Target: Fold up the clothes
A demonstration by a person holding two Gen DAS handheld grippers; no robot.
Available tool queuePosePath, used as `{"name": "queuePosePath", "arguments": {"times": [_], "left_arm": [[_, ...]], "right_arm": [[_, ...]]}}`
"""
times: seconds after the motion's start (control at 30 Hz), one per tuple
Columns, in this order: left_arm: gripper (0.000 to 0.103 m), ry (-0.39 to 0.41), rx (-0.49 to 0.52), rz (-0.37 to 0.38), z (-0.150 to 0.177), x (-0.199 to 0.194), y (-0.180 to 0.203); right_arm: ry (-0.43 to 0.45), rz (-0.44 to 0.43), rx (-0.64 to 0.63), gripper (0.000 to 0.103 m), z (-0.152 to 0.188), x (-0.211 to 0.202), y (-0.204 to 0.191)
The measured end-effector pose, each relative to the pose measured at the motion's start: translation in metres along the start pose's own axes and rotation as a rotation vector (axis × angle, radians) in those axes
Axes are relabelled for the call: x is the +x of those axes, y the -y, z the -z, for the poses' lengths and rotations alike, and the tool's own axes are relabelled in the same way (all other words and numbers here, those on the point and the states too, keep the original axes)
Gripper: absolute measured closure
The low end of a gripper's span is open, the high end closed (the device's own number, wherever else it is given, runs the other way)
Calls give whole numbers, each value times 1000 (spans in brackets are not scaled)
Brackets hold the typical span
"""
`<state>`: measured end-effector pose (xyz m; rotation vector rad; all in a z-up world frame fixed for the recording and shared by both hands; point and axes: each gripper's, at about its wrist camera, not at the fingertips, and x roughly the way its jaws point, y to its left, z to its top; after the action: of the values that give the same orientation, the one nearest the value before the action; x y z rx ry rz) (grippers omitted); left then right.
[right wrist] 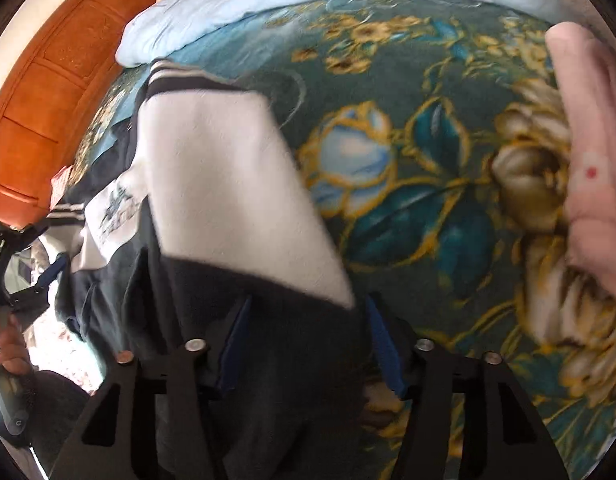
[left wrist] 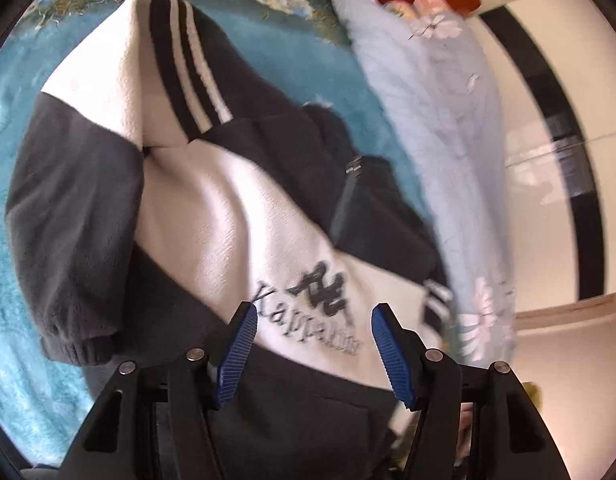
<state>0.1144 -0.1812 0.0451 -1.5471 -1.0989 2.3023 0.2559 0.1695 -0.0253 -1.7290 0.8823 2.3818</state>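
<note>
A floral teal blanket [right wrist: 428, 184] covers the bed. A pale blue quilt [left wrist: 436, 128] lies along its edge. A wooden headboard [right wrist: 48, 92] stands beyond.

Your left gripper [left wrist: 313, 354]: jaws spread wide, blue pads [left wrist: 238, 354] clear of cloth | below it: black-and-white fleece jacket [left wrist: 212, 216], printed logo [left wrist: 316, 308] between your fingers, sleeves folded across | under jacket: teal floral blanket [left wrist: 24, 240] | right of jacket: pale blue quilt [left wrist: 436, 152].
</note>
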Motion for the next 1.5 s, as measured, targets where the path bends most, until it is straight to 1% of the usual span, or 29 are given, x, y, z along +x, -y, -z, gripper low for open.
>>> {"name": "queuePosePath", "arguments": {"times": [0.03,0.07,0.1,0.17,0.27,0.33,0.43,0.53,0.6,0.67,0.73,0.8,0.87,0.93,0.97,1.0,1.03,1.07,1.1,1.17,1.23,1.27,1.4,1.5], "left_arm": [[39,24,-9,13,-1,-5,-2],[39,28,-29,22,-2,-7,-6],[39,27,-52,29,-2,-7,-10],[39,28,-94,42,-4,-9,-20],[39,38,-114,54,-5,-9,-24],[39,39,-113,53,-5,-8,-24],[39,38,-118,50,-5,-6,-26],[39,35,-137,56,-5,-3,-29],[39,32,-149,56,-6,-1,-31],[39,24,-157,55,-6,2,-32],[39,16,-160,48,-6,5,-32],[39,10,-161,43,-6,7,-33],[39,-1,-162,38,-6,9,-33],[39,-9,-156,32,-6,9,-32],[39,-12,-149,28,-6,8,-32],[39,-15,-138,24,-6,7,-31],[39,-18,-127,21,-5,5,-30],[39,-21,-118,20,-5,3,-29],[39,-20,-110,20,-5,0,-28],[39,-10,-102,21,-4,-8,-29],[39,0,-103,27,-3,-18,-30],[39,5,-107,29,-2,-24,-32],[39,40,-100,20,2,-55,-39],[39,80,-66,-19,8,-89,-49]], "right_arm": [[-8,-16,-6,74,1,0,-4],[-13,-26,-14,87,2,-1,-7],[-5,-14,-25,91,1,-4,-11],[33,25,-60,92,-7,-15,-20],[132,106,-139,93,-33,-42,-38],[219,173,-182,93,-61,-65,-48],[332,250,-180,93,-108,-99,-58],[424,389,-190,94,-158,-123,-65],[441,497,-195,94,-188,-126,-62],[417,591,-187,94,-214,-117,-53],[361,646,-168,94,-230,-99,-40],[299,672,-159,94,-234,-80,-22],[266,673,-155,93,-232,-66,-15],[270,661,-152,92,-230,-65,-18],[276,654,-155,87,-229,-70,-22],[286,645,-160,78,-228,-75,-26],[307,633,-171,72,-227,-82,-31],[335,621,-184,61,-226,-91,-39],[364,604,-201,54,-223,-101,-48],[414,566,-233,51,-215,-117,-65],[445,501,-271,50,-191,-127,-81],[426,457,-296,49,-175,-124,-87],[274,354,-348,48,-109,-82,-91],[160,277,-386,48,-59,-50,-94]]}}
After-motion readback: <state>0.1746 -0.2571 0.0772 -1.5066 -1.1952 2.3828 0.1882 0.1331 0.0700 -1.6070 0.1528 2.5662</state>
